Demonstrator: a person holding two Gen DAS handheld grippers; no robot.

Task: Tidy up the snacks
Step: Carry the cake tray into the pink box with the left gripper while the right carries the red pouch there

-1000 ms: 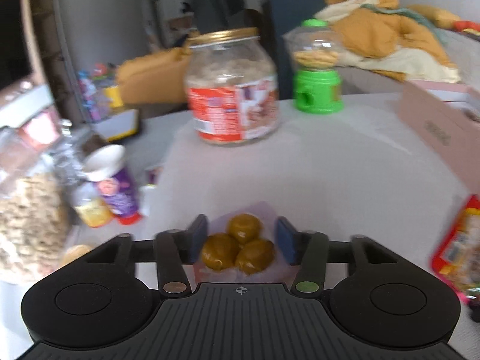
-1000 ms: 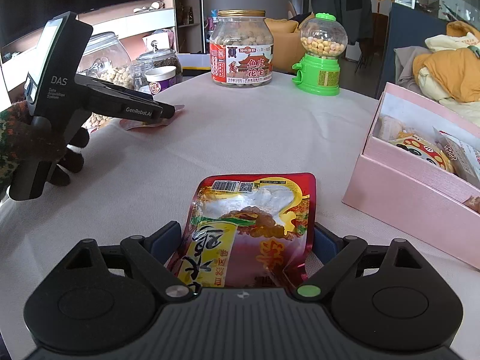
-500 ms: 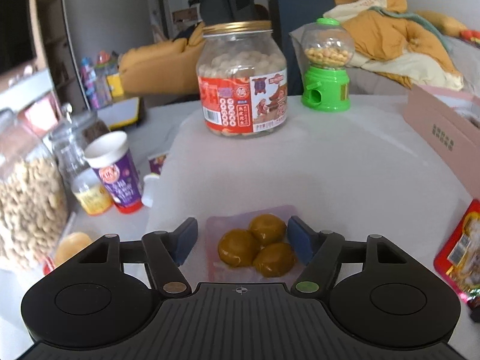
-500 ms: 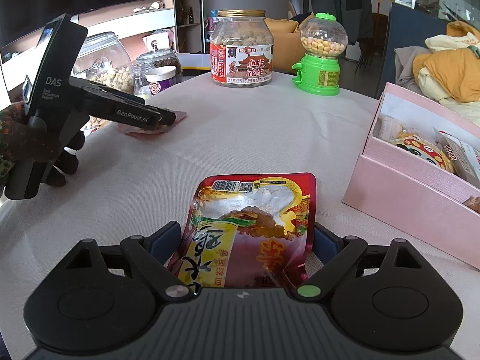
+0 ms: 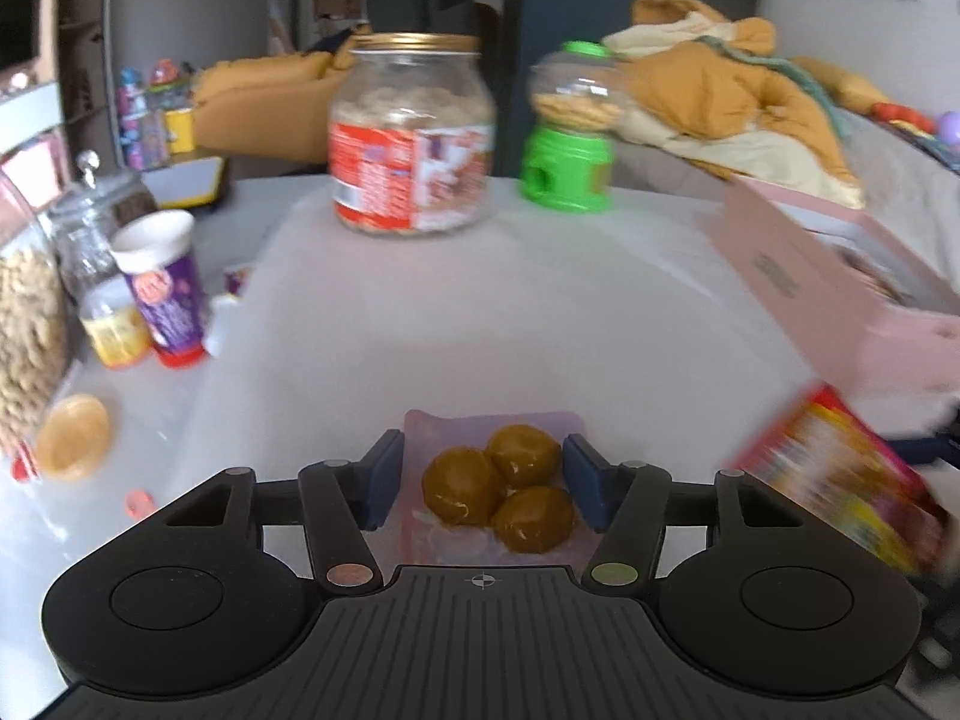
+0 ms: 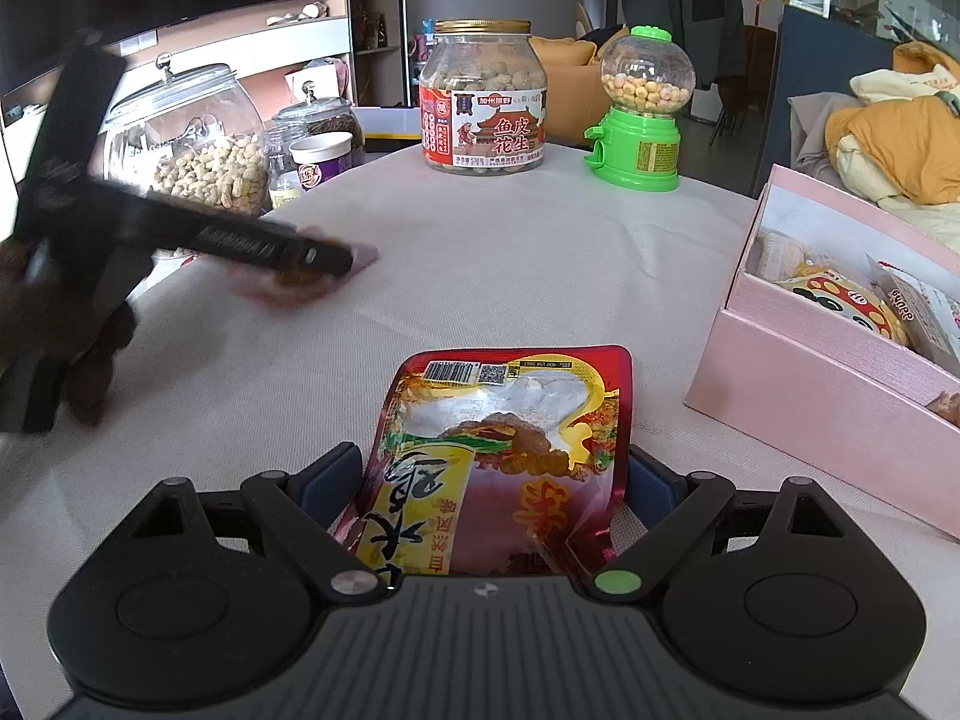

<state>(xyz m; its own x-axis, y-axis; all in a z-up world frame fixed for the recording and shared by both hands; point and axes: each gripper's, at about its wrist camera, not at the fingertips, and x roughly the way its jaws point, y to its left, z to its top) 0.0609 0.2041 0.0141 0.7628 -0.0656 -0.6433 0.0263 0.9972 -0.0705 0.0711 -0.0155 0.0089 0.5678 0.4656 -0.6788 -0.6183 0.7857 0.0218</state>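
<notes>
A clear pack of three brown balls (image 5: 498, 486) sits between the blue pads of my left gripper (image 5: 480, 468); its jaws are closing and the pads meet the pack's edges. From the right wrist view, the left gripper (image 6: 345, 258) is a blurred black bar low over the table, with the pinkish pack (image 6: 366, 253) at its tip and a gloved hand (image 6: 78, 348) behind it. My right gripper (image 6: 492, 480) holds a red snack pouch (image 6: 510, 420) by both side edges, its far end on the cloth. The pouch (image 5: 840, 480) shows blurred at the right.
An open pink box (image 6: 828, 384) with several wrapped snacks stands at the right. A gold-lidded peanut jar (image 6: 483, 96) and a green candy dispenser (image 6: 642, 114) stand at the back. Glass jars (image 6: 198, 138) and a purple cup (image 6: 321, 159) crowd the left edge of the round table (image 6: 510, 252).
My left gripper has swung rightward across the table with the pack between its jaws, which widened and then narrowed. The right gripper and red pouch stayed still.
</notes>
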